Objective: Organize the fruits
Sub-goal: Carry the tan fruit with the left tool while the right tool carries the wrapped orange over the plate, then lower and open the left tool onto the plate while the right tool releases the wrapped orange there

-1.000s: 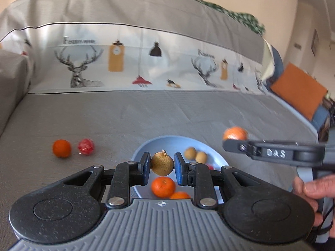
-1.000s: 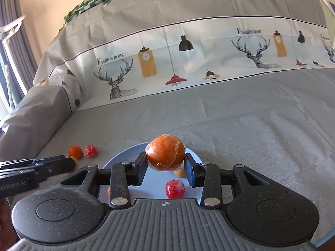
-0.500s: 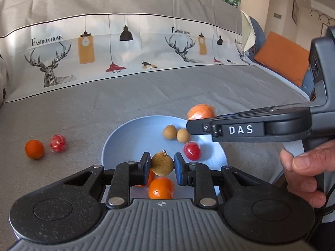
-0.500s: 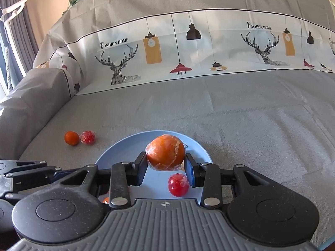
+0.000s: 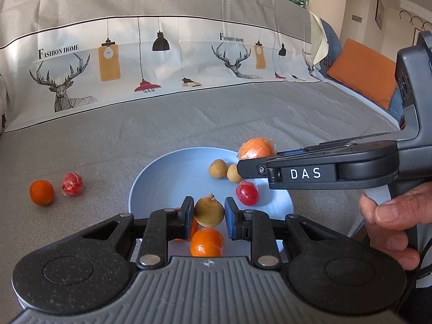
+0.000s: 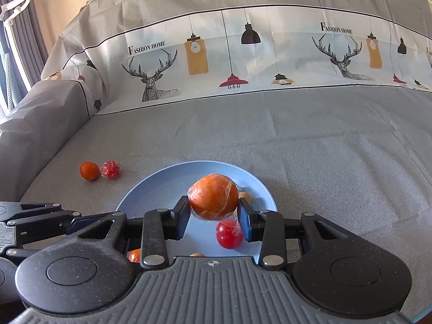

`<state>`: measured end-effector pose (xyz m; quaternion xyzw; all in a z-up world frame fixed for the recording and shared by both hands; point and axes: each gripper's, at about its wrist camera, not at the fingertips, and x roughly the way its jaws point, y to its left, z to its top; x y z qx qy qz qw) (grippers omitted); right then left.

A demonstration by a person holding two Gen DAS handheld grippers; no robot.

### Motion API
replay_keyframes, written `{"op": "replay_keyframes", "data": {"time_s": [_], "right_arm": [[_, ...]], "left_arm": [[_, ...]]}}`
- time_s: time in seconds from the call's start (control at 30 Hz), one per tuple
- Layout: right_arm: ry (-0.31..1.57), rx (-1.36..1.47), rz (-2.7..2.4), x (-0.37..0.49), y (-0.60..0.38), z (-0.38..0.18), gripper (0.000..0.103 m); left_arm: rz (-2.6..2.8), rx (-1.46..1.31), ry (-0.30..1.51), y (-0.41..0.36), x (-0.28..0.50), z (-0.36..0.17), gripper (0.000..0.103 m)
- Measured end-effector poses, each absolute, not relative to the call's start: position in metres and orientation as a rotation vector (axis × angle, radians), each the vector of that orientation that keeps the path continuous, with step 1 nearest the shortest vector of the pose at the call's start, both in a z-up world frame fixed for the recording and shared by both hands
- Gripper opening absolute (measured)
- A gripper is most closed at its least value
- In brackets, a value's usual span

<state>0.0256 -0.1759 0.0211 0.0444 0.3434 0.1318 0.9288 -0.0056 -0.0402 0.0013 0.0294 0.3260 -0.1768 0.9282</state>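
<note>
A light blue plate [image 5: 172,172] lies on the grey sofa seat; it also shows in the right wrist view [image 6: 154,197]. My left gripper [image 5: 209,214] is shut on a small brown fruit [image 5: 209,210] just above the plate's near part. My right gripper [image 6: 213,216] is shut on a plastic-wrapped orange [image 6: 213,195] above the plate; the orange also shows in the left wrist view [image 5: 255,148]. On the plate lie two small brown fruits [image 5: 218,168], a wrapped red fruit [image 5: 247,193] and an orange [image 5: 206,243].
A small orange [image 5: 41,192] and a wrapped red fruit [image 5: 71,184] lie on the seat left of the plate. A printed backrest cover [image 5: 162,62] stands behind. An orange cushion [image 5: 363,73] is at the far right. A padded armrest [image 6: 35,118] is on the left.
Both grippers have come lower over the plate with their fruits still held. The right gripper has shifted a little further over the plate.
</note>
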Motion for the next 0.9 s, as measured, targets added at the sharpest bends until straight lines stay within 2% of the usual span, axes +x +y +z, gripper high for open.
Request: {"op": "replay_keyframes", "data": {"time_s": [0.9], "right_arm": [[0.710,0.066,0.288,0.0247,-0.1746,0.0207,0.040]], "left_arm": [[-0.365,0.063,0.663,-0.0405,-0.0070,0.0018,0.026]]}}
